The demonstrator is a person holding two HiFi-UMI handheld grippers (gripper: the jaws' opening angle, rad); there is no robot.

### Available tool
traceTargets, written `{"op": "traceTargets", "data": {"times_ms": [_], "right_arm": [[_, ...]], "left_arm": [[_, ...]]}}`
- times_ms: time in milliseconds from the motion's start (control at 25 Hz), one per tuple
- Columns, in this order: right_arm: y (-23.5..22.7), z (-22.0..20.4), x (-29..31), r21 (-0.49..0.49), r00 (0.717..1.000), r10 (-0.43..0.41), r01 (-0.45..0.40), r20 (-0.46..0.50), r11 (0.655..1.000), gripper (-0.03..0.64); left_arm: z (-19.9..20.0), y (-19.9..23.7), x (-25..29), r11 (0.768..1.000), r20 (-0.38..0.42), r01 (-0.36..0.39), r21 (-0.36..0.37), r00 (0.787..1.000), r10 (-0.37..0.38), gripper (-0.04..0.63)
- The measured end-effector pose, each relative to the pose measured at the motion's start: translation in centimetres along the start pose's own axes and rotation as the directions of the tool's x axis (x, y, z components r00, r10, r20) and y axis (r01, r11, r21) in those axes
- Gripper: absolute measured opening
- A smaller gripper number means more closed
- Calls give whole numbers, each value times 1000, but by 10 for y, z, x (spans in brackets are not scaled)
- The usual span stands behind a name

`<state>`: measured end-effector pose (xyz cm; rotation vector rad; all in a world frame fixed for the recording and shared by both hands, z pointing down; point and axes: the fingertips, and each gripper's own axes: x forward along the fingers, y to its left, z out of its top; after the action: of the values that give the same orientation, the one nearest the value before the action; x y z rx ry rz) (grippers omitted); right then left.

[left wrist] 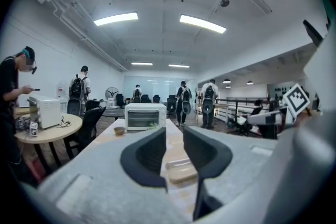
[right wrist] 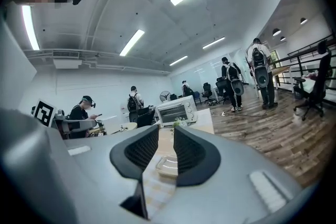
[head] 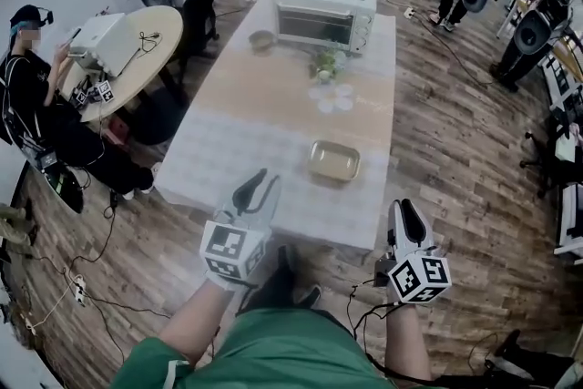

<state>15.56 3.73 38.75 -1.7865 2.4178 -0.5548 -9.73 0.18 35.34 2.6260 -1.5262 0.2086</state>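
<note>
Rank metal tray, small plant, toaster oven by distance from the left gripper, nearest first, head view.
1. metal tray, near end of the table, just right of the left gripper.
2. small plant, mid-table.
3. toaster oven, far end.

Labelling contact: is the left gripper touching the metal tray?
Apart. Head view shows bare tablecloth between the left gripper and the metal tray.

The tray is metal with a dull golden sheen. Under it lies matt checked cloth. Beyond the tray, the oven is smooth white with a glossy door. Around it, the floor is wood planks. The left gripper and right gripper are matt grey plastic with ribbed black pads.
</note>
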Motion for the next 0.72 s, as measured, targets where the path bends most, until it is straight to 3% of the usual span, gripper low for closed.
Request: {"op": "traceTargets", "data": {"times_ms": [280,720], "right_arm": [[-21,14,53,-18,997,-80,80,-14,997,86],[-35,-7,133,30,983,-154,157,-97,987,86]], "left_arm": [[6,32,67,997,3,74,-23,997,-74,98],[-25,93,137,991,-64,120,-52,990,-123,98]]}}
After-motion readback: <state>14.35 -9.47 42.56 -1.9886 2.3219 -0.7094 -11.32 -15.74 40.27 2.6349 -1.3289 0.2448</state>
